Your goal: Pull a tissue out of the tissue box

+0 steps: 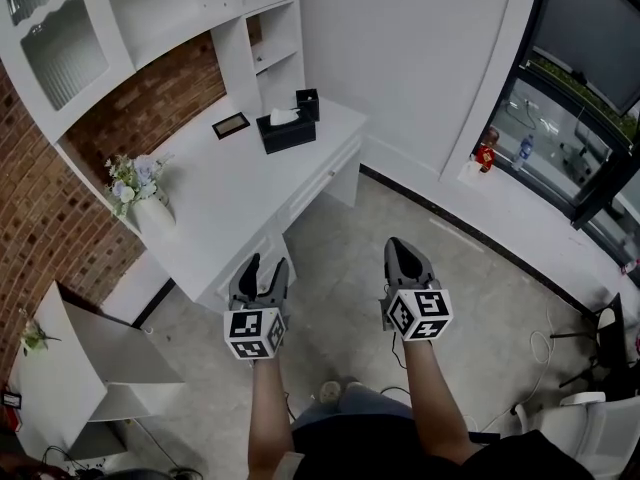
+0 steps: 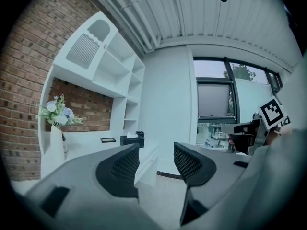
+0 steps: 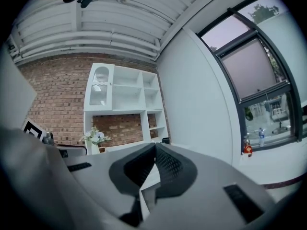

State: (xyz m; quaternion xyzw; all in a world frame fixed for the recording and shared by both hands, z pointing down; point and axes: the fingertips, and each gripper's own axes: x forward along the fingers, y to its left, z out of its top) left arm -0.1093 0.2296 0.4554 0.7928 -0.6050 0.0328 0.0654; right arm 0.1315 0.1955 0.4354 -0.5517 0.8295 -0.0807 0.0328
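The person stands on the grey floor [image 1: 400, 208], well short of the white bench [image 1: 230, 193], a tool in each hand at about waist height; the left tool [image 1: 265, 265] has its jaws spread wide with nothing but air between them, and in its own view the gap frames the bench edge and the floor; the right tool [image 1: 400, 246] has its jaws pressed together at the tips, pinching nothing. The tissue box [image 1: 287, 133], dark with a white tissue [image 1: 283, 116] standing out of its top slot, sits at the far end of the bench, at about 12 o'clock from the left tool and 11 o'clock from the right, well apart from both; a small black holder [image 1: 308, 103] stands just behind it at 1 o'clock; a flat picture frame [image 1: 231, 125] lies to its 9 o'clock; a white vase [image 1: 152, 213] of pale flowers stands at the bench's near left, by the brick wall [image 1: 45, 218].
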